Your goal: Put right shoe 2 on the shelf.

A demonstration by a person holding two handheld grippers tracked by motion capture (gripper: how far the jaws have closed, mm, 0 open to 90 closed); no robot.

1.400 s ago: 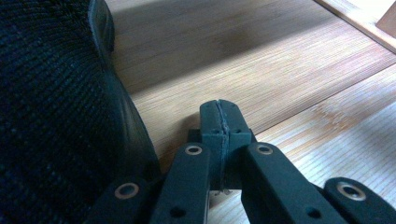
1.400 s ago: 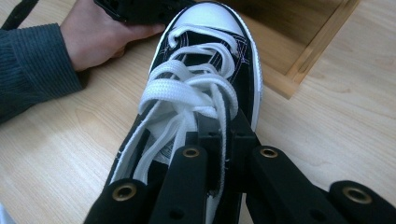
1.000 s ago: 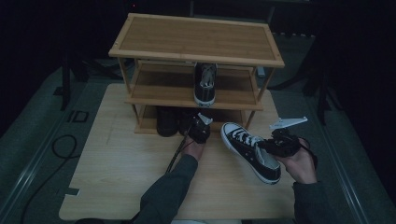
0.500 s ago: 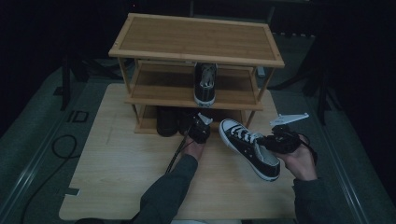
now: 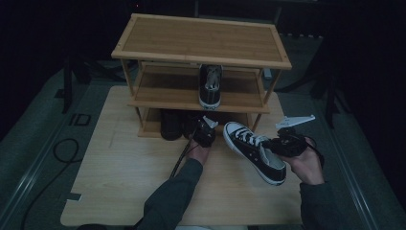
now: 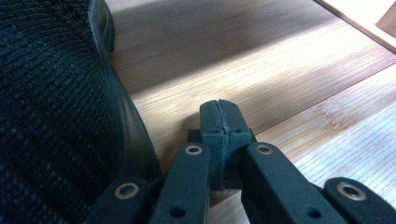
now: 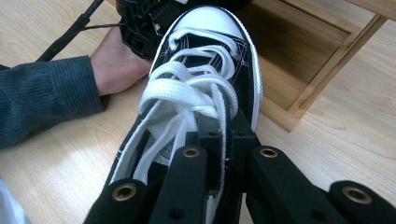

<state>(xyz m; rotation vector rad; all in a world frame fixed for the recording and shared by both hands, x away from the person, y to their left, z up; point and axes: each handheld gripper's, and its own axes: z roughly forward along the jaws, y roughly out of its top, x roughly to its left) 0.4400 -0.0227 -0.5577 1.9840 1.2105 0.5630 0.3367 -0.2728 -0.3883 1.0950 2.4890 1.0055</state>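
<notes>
Bare tabletop (image 5: 119, 182) surrounds left tool (image 6: 219, 140) clenched empty, right tool (image 7: 219, 154) gripping sneaker (image 7: 205, 93).

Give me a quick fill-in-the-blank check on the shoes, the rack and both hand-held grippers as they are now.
1. The right hand-held gripper is shut on the ____ sneaker.
2. That sneaker's toe cap is ____ in colour.
3. A single sneaker stands on the rack's ____ shelf.
4. The left hand-held gripper has its jaws ____, holding nothing.

Missing words: black; white; middle; shut
</notes>
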